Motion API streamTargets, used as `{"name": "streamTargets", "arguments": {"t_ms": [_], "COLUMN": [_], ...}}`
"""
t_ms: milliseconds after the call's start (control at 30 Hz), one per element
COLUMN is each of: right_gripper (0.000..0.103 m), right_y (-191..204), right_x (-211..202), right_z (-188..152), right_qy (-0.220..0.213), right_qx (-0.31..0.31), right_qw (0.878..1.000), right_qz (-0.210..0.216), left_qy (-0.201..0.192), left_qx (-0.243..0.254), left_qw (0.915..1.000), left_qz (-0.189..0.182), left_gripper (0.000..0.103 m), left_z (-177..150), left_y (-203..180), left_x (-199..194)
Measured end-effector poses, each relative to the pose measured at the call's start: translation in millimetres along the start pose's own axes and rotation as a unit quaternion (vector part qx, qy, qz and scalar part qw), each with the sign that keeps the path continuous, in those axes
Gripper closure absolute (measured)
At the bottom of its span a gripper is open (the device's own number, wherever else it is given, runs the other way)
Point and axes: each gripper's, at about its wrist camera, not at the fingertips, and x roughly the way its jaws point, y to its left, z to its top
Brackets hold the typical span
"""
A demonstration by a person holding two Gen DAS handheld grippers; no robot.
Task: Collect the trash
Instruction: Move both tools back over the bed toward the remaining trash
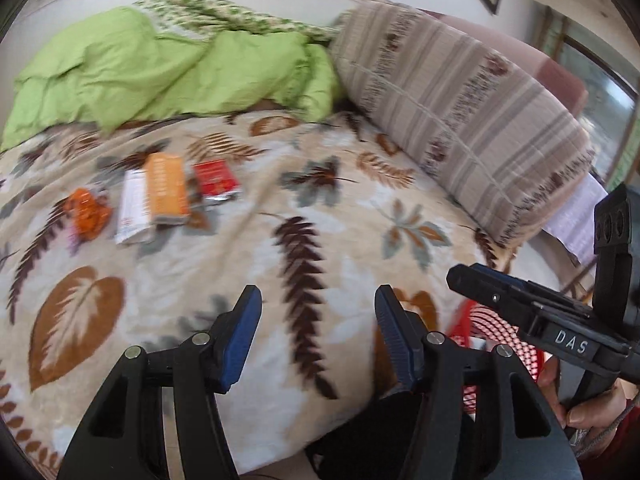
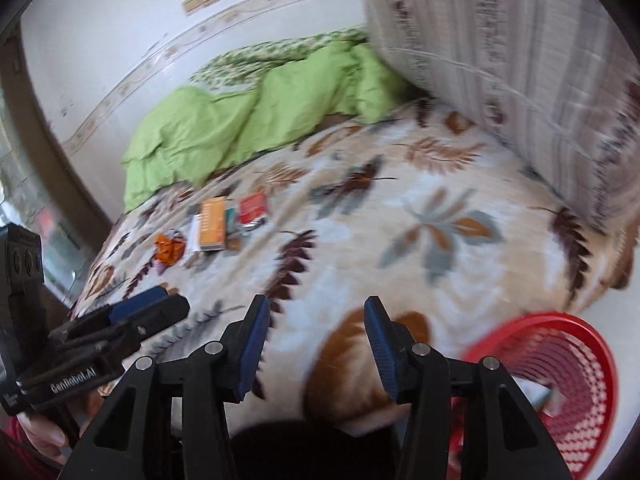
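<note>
A: Item 1, trash. Loc?

B: Four pcs, far-left part of the bed (image 1: 320, 216), in a row on the leaf-print blanket. L to R: orange crumpled wrapper (image 1: 88, 212), white packet (image 1: 134, 208), orange box (image 1: 166, 188), red packet (image 1: 216, 182). Orange box lies partly over the white packet; red packet just beside the box. Wrapper a bit apart from the white packet.

A: Item 2, bin?

B: Red mesh basket (image 2: 560, 380), on the floor at the near-right edge of the bed. Something pale inside, too blurred to ID.

A: Item 3, tools. Status?

B: Left gripper (image 1: 318, 344): jaws spread wide, nothing between the blue pads, over the near part of the blanket. Right gripper (image 2: 316, 352): same, spread wide, no load, over the near bed edge w/ the basket to its right. Both well apart from the trash. In each cam the other gripper shows side-on, fingers overlapping, so nothing more to read there.

A: Item 4, other?

B: Green quilt (image 1: 160, 68) bunched at the far side, behind the trash. Striped pillow (image 1: 460, 112) on the right, tilted up. White wall (image 2: 120, 40) w/ patterned border behind. Both cams motion-blurred.
</note>
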Motion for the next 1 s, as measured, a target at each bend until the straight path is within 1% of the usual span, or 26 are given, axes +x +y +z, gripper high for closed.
{"name": "streamTargets", "arguments": {"t_ms": [100,167,233,300,333,367,467,533,600,633,667,733,767,833,867,933,967,1000], "right_gripper": [0.049,0.049,0.049,0.049,0.049,0.049,0.048,0.046,0.046,0.046,0.046,0.046,0.046,0.046,0.046,0.046,0.046,0.046], "right_y": [29,47,59,71,74,78,82,80,77,76,76,75,75,76,77,77,77,78], "right_x": [31,51,65,78,83,87,84,87,89,90,90,90,90,89,89,90,90,91], "right_z": [4,4,2,-4,-7,-12,-11,-12,-11,-11,-11,-11,-10,-10,-10,-10,-10,-10], "right_qy": [0.022,0.036,0.043,0.051,0.057,0.063,0.052,0.054,0.056,0.057,0.058,0.059,0.058,0.056,0.055,0.056,0.056,0.058], "right_qx": [-0.015,-0.025,-0.034,-0.047,-0.050,-0.057,-0.067,-0.063,-0.055,-0.053,-0.051,-0.051,-0.053,-0.056,-0.057,-0.057,-0.056,-0.056], "right_qw": [0.999,0.999,0.998,0.997,0.997,0.996,0.996,0.996,0.996,0.996,0.996,0.996,0.996,0.996,0.995,0.995,0.995,0.995], "right_qz": [0.021,0.027,0.032,0.033,0.032,0.032,0.042,0.039,0.043,0.044,0.046,0.048,0.049,0.051,0.054,0.058,0.058,0.059], "left_qy": [-0.007,-0.012,-0.017,-0.023,-0.026,-0.027,-0.030,-0.025,-0.022,-0.021,-0.015,-0.008,0.002,0.014,0.021,0.022,0.014,0.012], "left_qx": [-0.025,-0.050,-0.075,-0.096,-0.112,-0.122,-0.156,-0.171,-0.187,-0.192,-0.197,-0.205,-0.209,-0.213,-0.214,-0.213,-0.206,-0.204], "left_qw": [0.9994,0.9978,0.9953,0.9915,0.9883,0.9861,0.9770,0.9732,0.9707,0.9688,0.9668,0.9661,0.9647,0.9650,0.9637,0.9629,0.9633,0.9639], "left_qz": [0.023,0.042,0.059,0.084,0.100,0.109,0.142,0.152,0.149,0.155,0.162,0.157,0.159,0.152,0.159,0.165,0.172,0.170], "left_gripper": [0.045,0.045,0.045,0.045,0.045,0.045,0.045,0.045,0.046,0.046,0.048,0.053,0.058,0.060,0.064,0.071,0.077,0.077], "left_z": [-2,-2,-1,0,2,3,9,15,23,26,30,34,36,38,38,37,36,35], "left_y": [33,60,86,114,134,147,189,211,230,238,247,257,263,271,275,278,276,275], "left_x": [-8,-13,-18,-21,-23,-23,-19,-10,4,12,22,37,47,64,74,82,81,80]}}
